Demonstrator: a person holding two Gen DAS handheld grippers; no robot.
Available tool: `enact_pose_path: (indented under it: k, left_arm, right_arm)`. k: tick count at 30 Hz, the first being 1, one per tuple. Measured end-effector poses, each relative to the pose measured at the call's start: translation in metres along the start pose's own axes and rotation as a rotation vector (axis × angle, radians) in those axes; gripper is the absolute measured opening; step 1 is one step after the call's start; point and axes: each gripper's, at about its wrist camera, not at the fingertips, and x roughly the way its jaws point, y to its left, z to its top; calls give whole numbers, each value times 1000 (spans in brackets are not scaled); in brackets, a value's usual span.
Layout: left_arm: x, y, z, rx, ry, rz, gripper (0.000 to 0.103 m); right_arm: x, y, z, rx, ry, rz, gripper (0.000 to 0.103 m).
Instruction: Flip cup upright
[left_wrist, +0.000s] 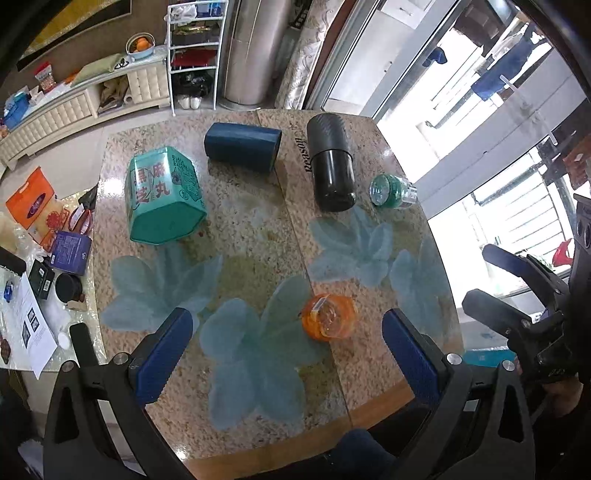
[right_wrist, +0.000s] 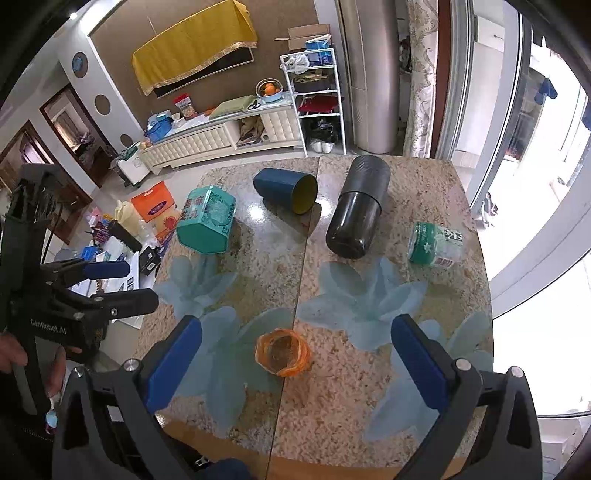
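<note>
A dark blue cup (left_wrist: 242, 146) lies on its side at the far middle of the table; its yellow-lined mouth faces right in the right wrist view (right_wrist: 286, 194). A small orange cup (left_wrist: 328, 316) stands near the front edge, between both grippers' fingers in each view (right_wrist: 282, 351). My left gripper (left_wrist: 288, 347) is open and empty above the table's near edge. My right gripper (right_wrist: 295, 354) is open and empty too. Each gripper shows at the side of the other's view.
A teal tin (left_wrist: 162, 197) lies tipped at the left. A black cylinder flask (left_wrist: 330, 162) lies on its side right of the blue cup. A green-labelled clear bottle (left_wrist: 393, 191) lies at the far right. The patterned table (left_wrist: 258, 236) drops off at left to a cluttered lower table.
</note>
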Motion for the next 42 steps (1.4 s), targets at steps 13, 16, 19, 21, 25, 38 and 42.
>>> enact_pose_path:
  k: [13, 16, 19, 21, 25, 38, 42]
  left_arm:
    - [-8, -24, -25, 15, -55, 17, 103]
    - [-9, -26, -28, 19, -54, 22, 103]
    - [-10, -28, -30, 23, -57, 21, 103]
    - [-12, -32, -32, 28, -61, 14, 103]
    - [-14, -35, -32, 31, -64, 26, 103]
    - [-16, -42, -27, 46, -58, 45, 103]
    - [-20, -41, -26, 49, -74, 73, 103]
  right_arm:
    - [-8, 0, -19, 29, 7, -20, 103]
    - [-9, -1, -21, 48, 5, -19, 103]
    - [-13, 2, -20, 41, -12, -38, 103]
    - [-11, 2, -20, 41, -8, -54, 103]
    - [-9, 2, -20, 41, -13, -48, 103]
    - [-10, -3, -22, 53, -14, -39, 103]
    - [-11, -1, -21, 45, -24, -26, 103]
